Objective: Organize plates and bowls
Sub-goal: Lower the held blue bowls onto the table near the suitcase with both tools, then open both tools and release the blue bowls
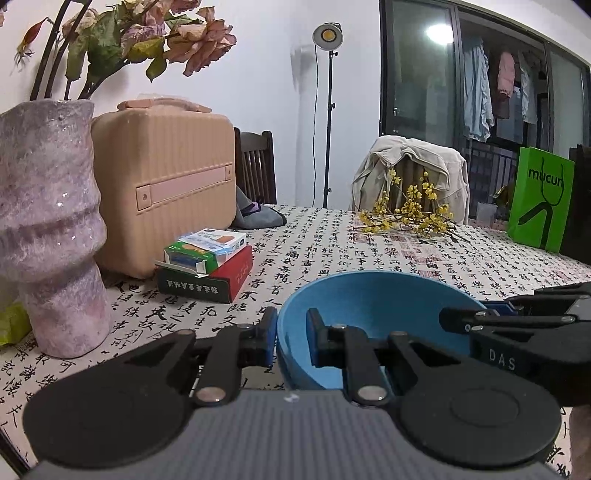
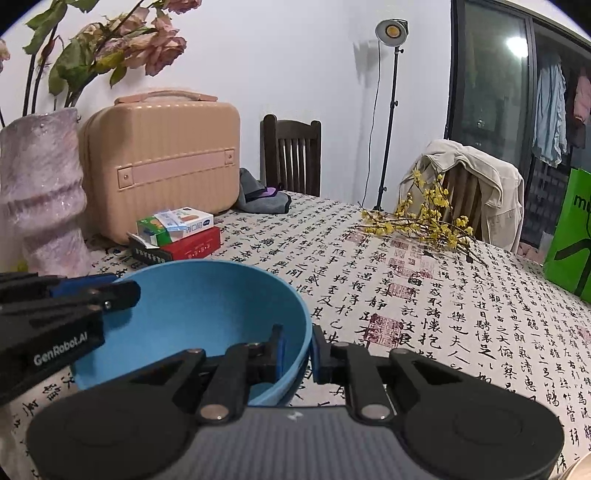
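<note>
Blue bowl [image 1: 369,310]: thin, stiff, smooth wall, probably light plastic, possibly slippery. Pinched at opposite rims by left gripper [image 1: 291,338] and right gripper [image 2: 297,354], jaws narrow. Rim best hold.

Both wrist cameras sit low and close behind their tools, looking forward and slightly down across the bench [image 1: 332,251]. Shared ahead: blue bowl [image 1: 369,306], peach suitcase [image 2: 162,162], lamp stand [image 1: 328,110].

Even bright indoor light; studio lamp [image 1: 327,36] lit, glare spot right of it on window [image 1: 439,33]; fisheye bends edges.
</note>
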Demonstrator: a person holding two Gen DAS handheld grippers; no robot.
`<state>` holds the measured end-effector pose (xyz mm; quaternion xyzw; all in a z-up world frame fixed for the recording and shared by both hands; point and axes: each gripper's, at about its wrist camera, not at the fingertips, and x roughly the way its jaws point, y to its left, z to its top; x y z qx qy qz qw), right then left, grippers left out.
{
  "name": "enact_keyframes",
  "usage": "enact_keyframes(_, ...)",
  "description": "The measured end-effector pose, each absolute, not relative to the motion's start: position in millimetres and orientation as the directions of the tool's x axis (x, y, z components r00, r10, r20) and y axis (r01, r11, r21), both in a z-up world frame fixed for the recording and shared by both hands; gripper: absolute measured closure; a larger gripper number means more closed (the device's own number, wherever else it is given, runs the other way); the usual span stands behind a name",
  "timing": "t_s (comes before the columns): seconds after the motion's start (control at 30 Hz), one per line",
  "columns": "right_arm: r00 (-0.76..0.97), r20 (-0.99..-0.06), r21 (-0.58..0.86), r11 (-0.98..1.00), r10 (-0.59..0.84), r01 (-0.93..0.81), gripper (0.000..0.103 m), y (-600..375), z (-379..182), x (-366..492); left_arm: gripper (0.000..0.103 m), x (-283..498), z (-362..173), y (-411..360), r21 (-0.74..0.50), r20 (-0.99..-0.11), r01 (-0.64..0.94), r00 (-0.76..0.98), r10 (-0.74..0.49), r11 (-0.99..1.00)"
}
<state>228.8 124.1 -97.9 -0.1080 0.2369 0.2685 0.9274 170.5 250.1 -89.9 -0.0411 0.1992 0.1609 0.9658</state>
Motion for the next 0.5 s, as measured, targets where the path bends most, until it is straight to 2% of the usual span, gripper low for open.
enact_keyframes(0.2,0.733,-0.496,-0.036,0.832,0.466,-0.554,0.087,120,-96,230,0.086,170,-89,254,-0.041,-0.401,-0.323,0.872,0.28,0.946)
enact_keyframes(0.27,0.728,-0.482,-0.002,0.831,0.486,-0.556,0.084,115,-92,230,0.081,170,-87,255,-0.039,-0.398,-0.329,0.871,0.287,0.944)
enact_keyframes(0.33,0.727,-0.471,0.015,0.828,0.5,-0.56,0.063,110,-88,229,0.071,169,-86,255,-0.041,-0.396,-0.331,0.872,0.289,0.943)
enact_keyframes(0.43,0.724,-0.46,0.046,0.828,0.515,-0.559,0.049,104,-84,228,0.054,165,-83,255,-0.049,-0.384,-0.337,0.875,0.294,0.94)
enact_keyframes(0.5,0.715,-0.461,0.069,0.824,0.526,-0.562,0.044,99,-83,228,0.027,162,-80,255,-0.058,-0.374,-0.346,0.877,0.301,0.936)
